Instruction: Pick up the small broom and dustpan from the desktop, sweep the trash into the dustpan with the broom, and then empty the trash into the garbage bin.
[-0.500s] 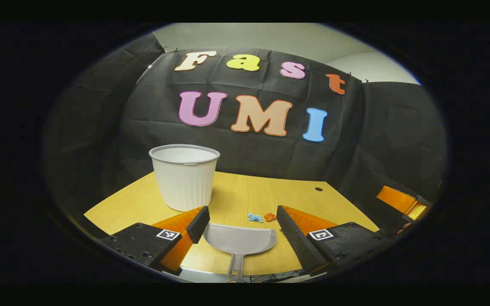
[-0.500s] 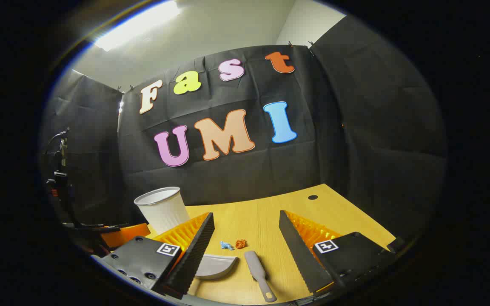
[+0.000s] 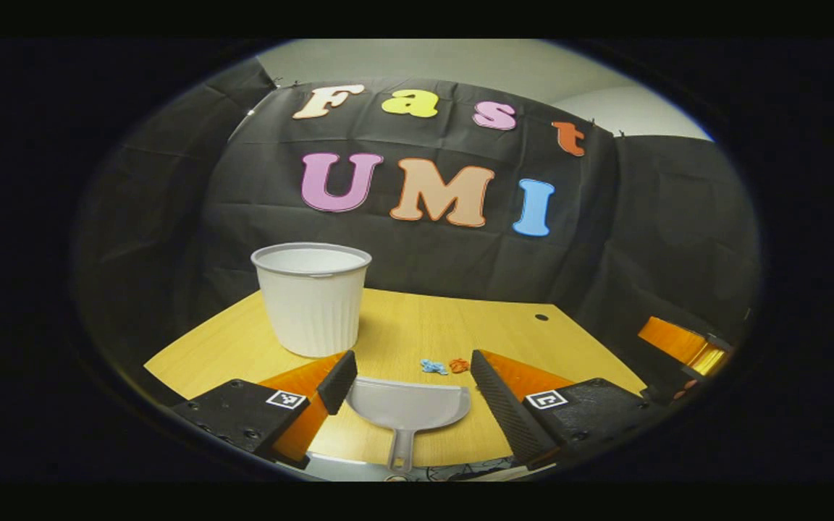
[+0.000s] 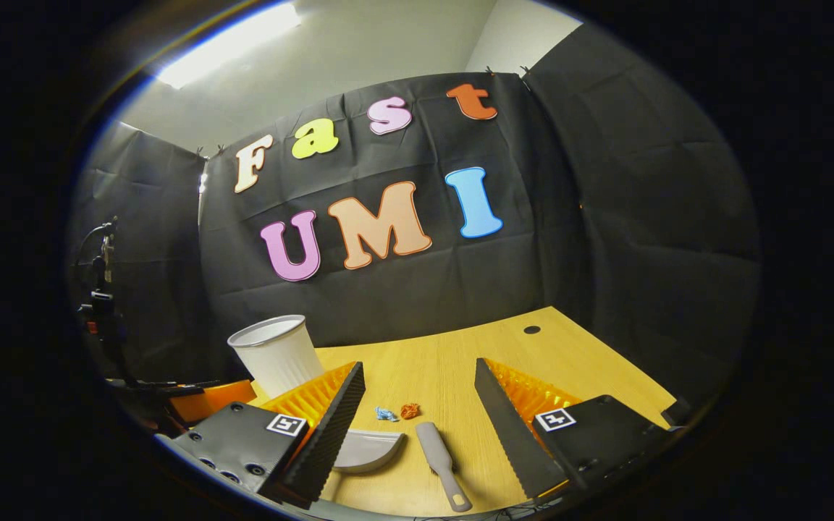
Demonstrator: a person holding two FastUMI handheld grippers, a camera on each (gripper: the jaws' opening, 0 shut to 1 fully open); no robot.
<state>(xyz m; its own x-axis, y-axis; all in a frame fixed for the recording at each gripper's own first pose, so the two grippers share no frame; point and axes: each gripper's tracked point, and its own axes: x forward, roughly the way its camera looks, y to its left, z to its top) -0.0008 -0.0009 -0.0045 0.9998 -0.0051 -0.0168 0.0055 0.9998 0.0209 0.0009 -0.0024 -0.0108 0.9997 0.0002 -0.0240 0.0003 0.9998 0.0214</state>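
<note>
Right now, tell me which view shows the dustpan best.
The left gripper view: the whole dustpan, pan and handle, lies between the open fingers. In the right gripper view one finger hides part of it.

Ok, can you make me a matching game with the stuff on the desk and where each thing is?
Things:
1. garbage bin
2. dustpan
3. small broom
4. trash

Places:
A. lying flat between the right gripper's open fingers
B. two crumpled bits just beyond the dustpan's front edge
C. standing upright at the desk's far left
D. lying flat between the left gripper's open fingers, handle toward the camera

Pairs: 1-C, 2-D, 3-A, 4-B
</note>
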